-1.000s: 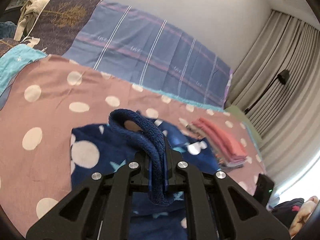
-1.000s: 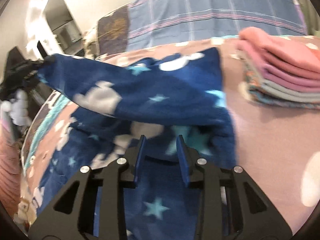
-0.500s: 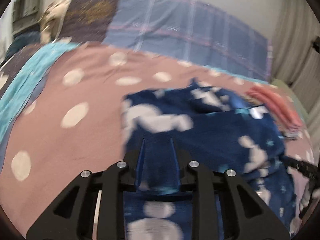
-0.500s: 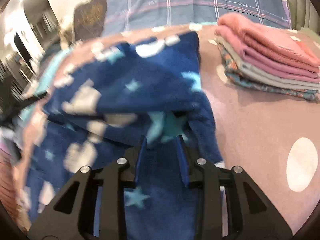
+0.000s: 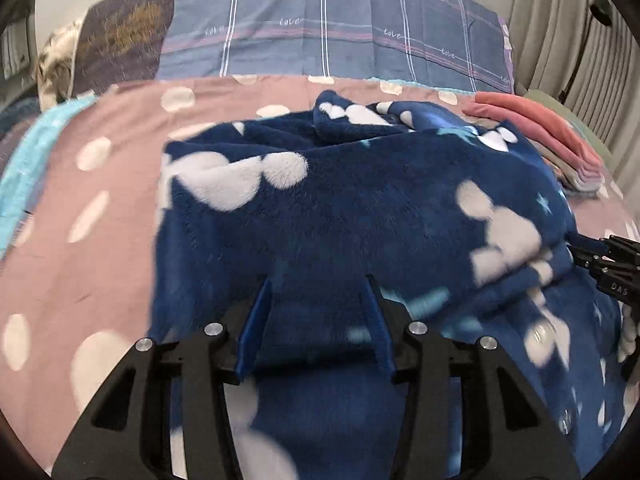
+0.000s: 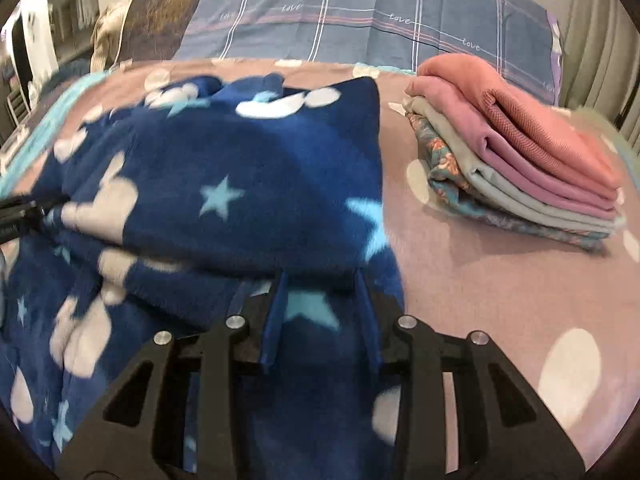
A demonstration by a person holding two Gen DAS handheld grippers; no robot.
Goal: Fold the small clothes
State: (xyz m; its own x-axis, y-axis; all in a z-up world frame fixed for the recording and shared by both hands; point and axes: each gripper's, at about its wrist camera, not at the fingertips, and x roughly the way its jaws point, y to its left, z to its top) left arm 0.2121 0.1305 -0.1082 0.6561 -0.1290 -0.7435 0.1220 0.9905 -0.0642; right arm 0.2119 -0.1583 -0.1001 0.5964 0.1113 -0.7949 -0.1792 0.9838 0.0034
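Observation:
A dark blue fleece garment (image 5: 360, 208) with white shapes and pale blue stars lies on the pink dotted bedspread (image 5: 100, 208), its top layer doubled over towards me. It also shows in the right wrist view (image 6: 240, 184). My left gripper (image 5: 318, 284) is open, its fingers apart over the near left part of the fleece and empty. My right gripper (image 6: 320, 276) is open too, over the near right edge. The right gripper's tips (image 5: 600, 258) show at the right edge of the left wrist view.
A stack of folded clothes (image 6: 516, 160), pink, mauve, grey and patterned, sits on the bedspread to the right of the fleece. A blue plaid pillow (image 6: 360, 20) and a dark pillow (image 6: 160, 12) lie at the back. Curtains (image 5: 568, 28) hang at the right.
My left gripper was shut on a raised fold of the fleece; it has let go and opened. The fold now lies down over the rest. Both grippers have drawn back towards the near edge.

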